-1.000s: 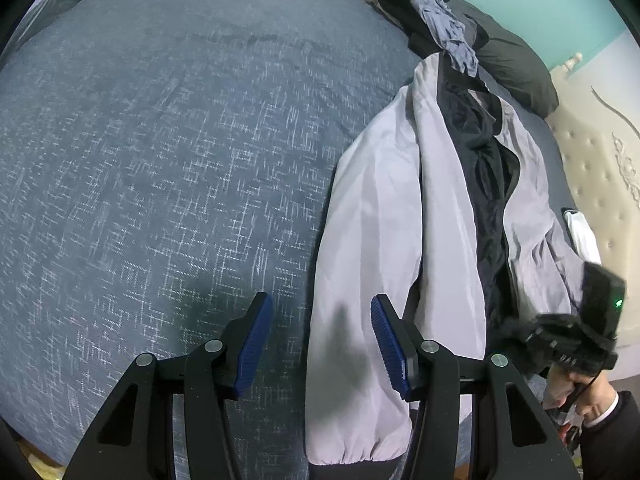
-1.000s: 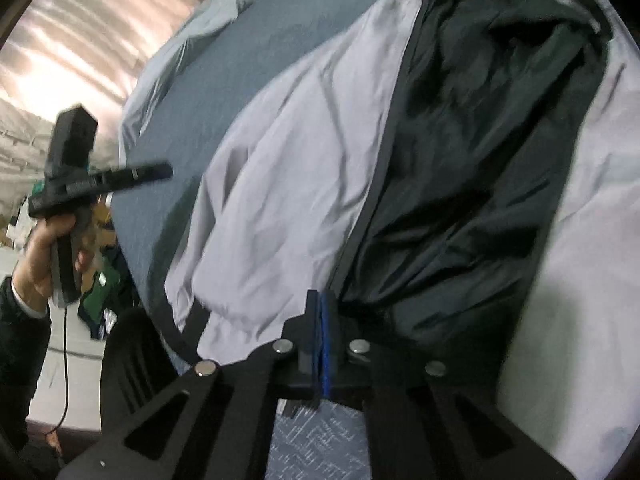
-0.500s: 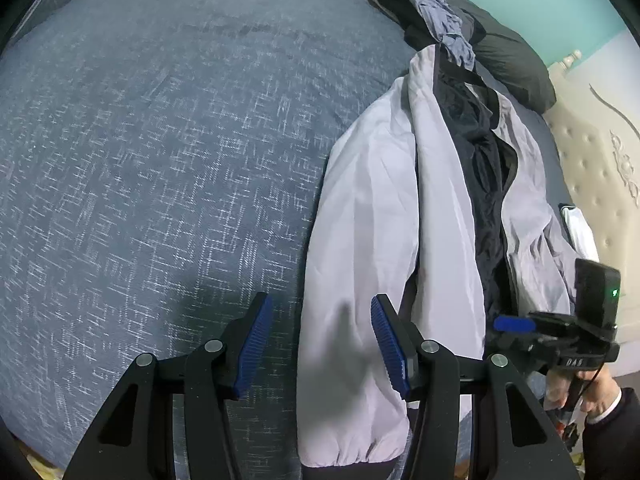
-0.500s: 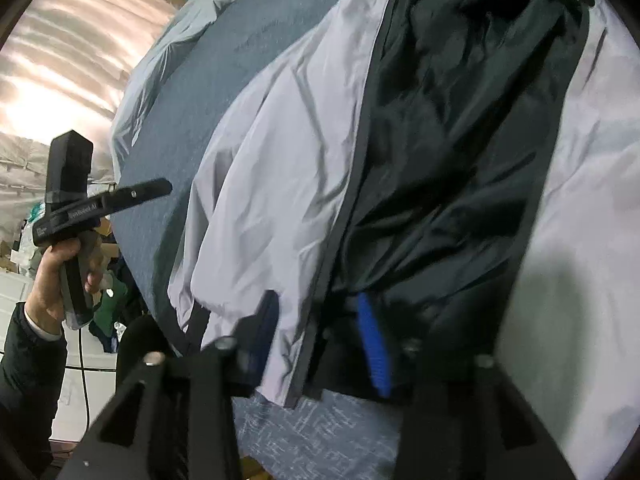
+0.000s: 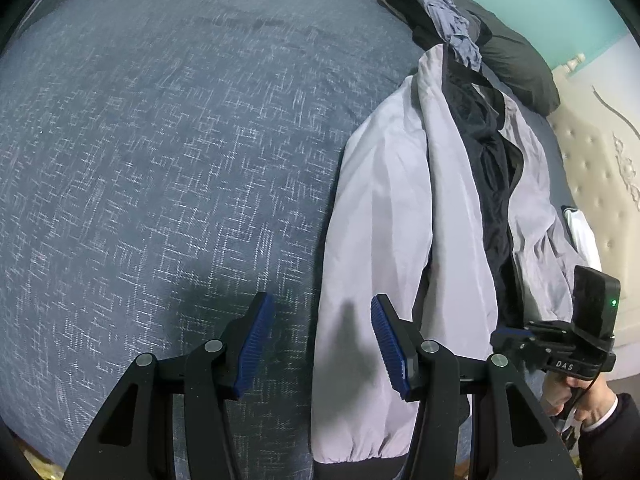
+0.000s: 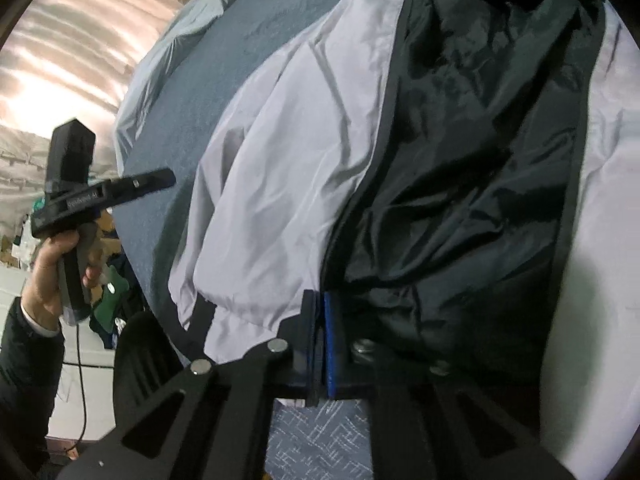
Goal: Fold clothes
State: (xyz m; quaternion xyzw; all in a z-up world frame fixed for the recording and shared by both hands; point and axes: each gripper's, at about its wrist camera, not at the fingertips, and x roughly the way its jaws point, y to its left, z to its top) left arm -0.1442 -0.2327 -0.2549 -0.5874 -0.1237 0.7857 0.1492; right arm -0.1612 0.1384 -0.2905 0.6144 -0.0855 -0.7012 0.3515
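Note:
A light grey jacket (image 5: 400,220) with black lining (image 6: 480,160) lies open lengthwise on the blue bed. My left gripper (image 5: 322,336) hovers open above the edge of the jacket's near sleeve, with nothing between its blue pads; it also shows at the left in the right wrist view (image 6: 160,178). My right gripper (image 6: 320,320) sits at the jacket's (image 6: 300,140) bottom hem. Its jaws are closing, and the pads meet on the black front edge there. In the left wrist view the right gripper (image 5: 504,336) rests at the jacket's far side.
The blue patterned bedspread (image 5: 160,140) stretches wide to the left of the jacket. A pile of dark clothes (image 5: 440,12) and a dark pillow (image 5: 516,64) lie at the bed's head. A cream tufted headboard (image 5: 592,168) stands on the right.
The right gripper's jaws opened around the jacket's front edge half a second ago and have now shut on it. The left gripper has kept still.

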